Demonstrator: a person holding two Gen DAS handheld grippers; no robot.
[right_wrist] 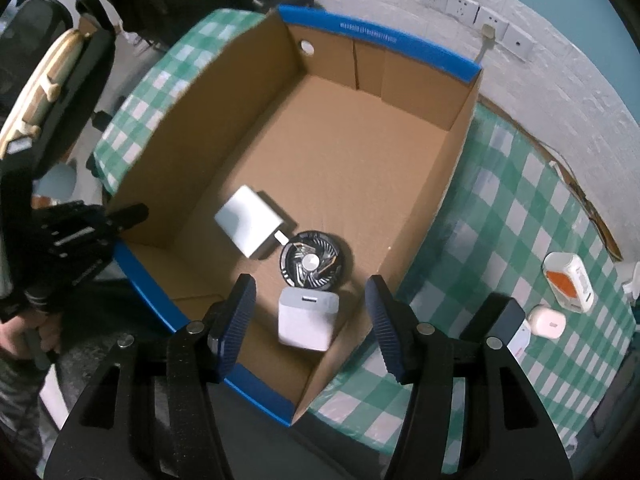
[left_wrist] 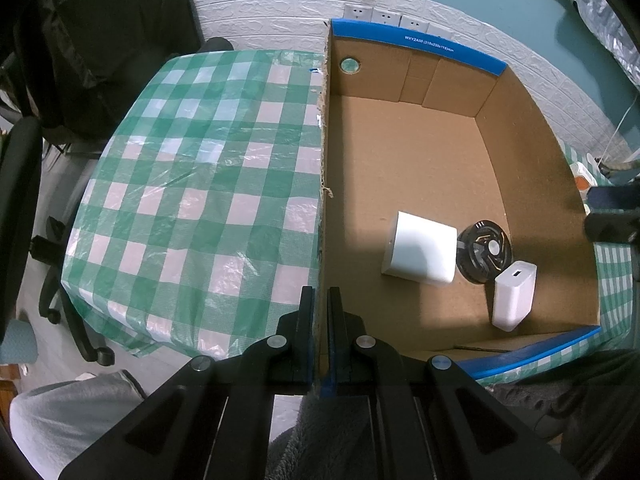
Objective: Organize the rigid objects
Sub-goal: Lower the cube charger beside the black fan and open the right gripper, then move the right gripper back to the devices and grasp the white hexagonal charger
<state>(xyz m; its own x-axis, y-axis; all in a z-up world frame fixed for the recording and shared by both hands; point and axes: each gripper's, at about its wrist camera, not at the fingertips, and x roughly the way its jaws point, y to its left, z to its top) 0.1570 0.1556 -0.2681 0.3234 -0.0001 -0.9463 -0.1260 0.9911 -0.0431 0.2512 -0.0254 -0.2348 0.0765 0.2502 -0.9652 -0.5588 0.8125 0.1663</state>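
The cardboard box (left_wrist: pixel 400 168) wall is pinched by the left gripper (left_wrist: pixel 320 300). The right gripper (right_wrist: pixel 312 300) is held spread above a white charger (right_wrist: pixel 306 322), untouched.

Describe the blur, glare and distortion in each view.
Left wrist: sharp; strong fisheye bend with dark corners; glare on the plastic tablecloth; the white adapter is overexposed. Right wrist: same bend; the small charger and cardboard box look softly smeared.

Orange-and-white item's (right_wrist: pixel 570 282) label unreadable
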